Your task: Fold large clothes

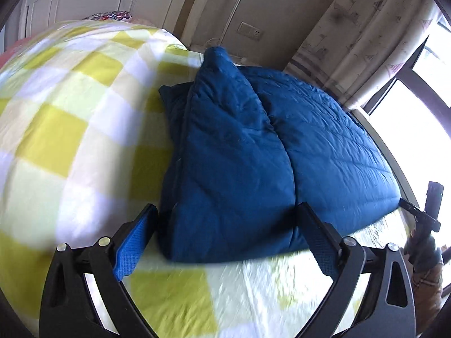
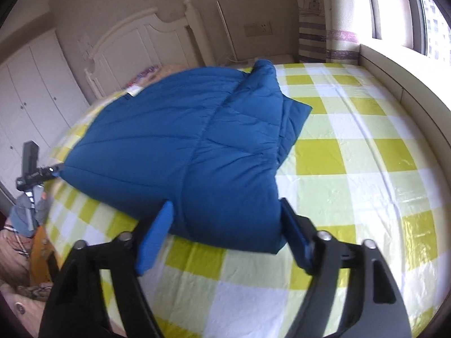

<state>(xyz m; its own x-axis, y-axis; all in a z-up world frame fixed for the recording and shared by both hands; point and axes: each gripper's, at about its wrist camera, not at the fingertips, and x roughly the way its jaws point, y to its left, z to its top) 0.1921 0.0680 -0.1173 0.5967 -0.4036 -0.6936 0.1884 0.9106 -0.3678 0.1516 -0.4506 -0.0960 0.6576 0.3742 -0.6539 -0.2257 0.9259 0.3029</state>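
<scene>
A blue quilted padded garment (image 1: 242,152) lies folded into a thick bundle on a bed with a yellow, green and white checked sheet (image 1: 70,129). My left gripper (image 1: 225,219) is open, its blue-padded fingers straddling the near edge of the garment. In the right wrist view the same garment (image 2: 183,146) spreads across the sheet (image 2: 352,169), with a white label at its far left edge. My right gripper (image 2: 225,217) is open, fingers on either side of the garment's near corner. Each gripper shows small at the other view's edge (image 1: 425,214) (image 2: 33,174).
A white headboard (image 2: 146,42) and wardrobe doors (image 2: 33,90) stand at the far side. A patterned curtain (image 1: 366,42) and a bright window (image 2: 431,17) with a ledge run along one side of the bed. A patterned pillow (image 1: 110,16) lies by the headboard.
</scene>
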